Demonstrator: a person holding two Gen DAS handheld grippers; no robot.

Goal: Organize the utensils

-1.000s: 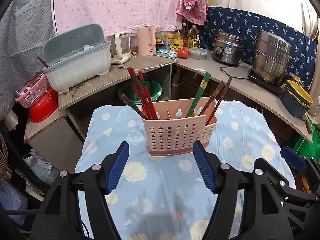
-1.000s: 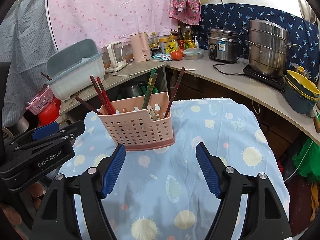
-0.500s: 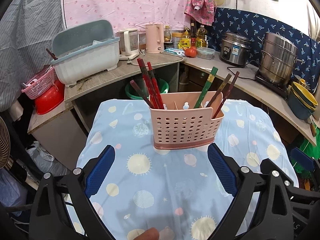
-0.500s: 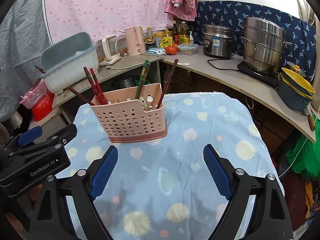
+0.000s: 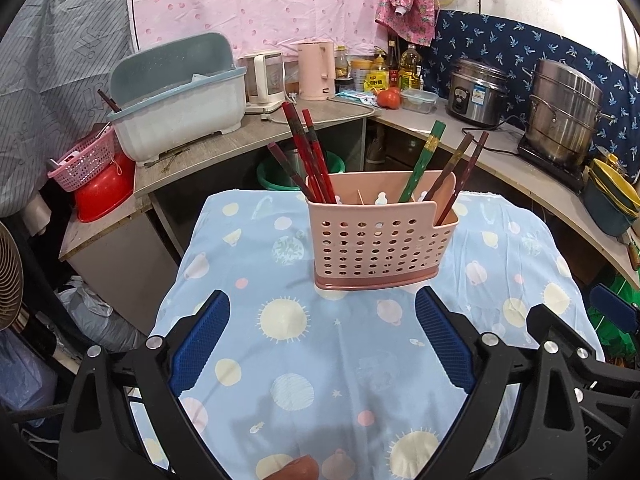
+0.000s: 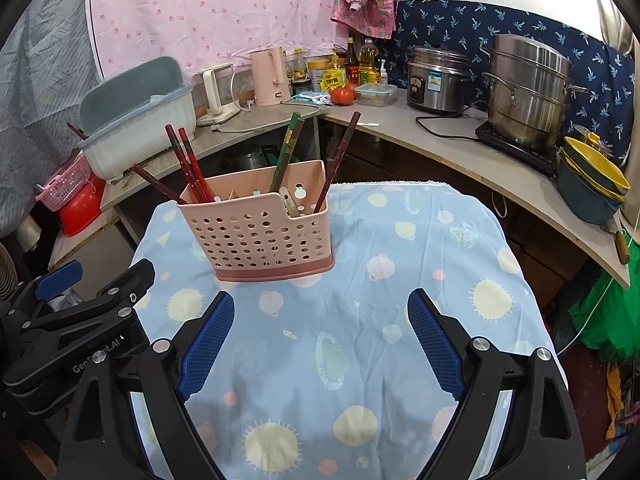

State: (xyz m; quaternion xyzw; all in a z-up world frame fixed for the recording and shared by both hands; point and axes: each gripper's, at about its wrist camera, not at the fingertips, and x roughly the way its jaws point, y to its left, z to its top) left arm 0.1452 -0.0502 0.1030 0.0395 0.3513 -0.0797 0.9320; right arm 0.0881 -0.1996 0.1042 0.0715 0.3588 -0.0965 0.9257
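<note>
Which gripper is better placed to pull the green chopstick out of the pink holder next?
Probably right. The green chopstick leans in the pink holder toward its right end, nearer the right gripper. The left gripper is on the side of the red chopsticks. Both jaws are open and empty.

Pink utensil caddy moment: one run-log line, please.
caddy: upright on blue cloth, chopsticks inside | left gripper: open, empty | right gripper: open, empty | contact: none

Left tool (image 5: 322, 326) and right tool (image 6: 320, 328) gape wide, seemingly empty
</note>
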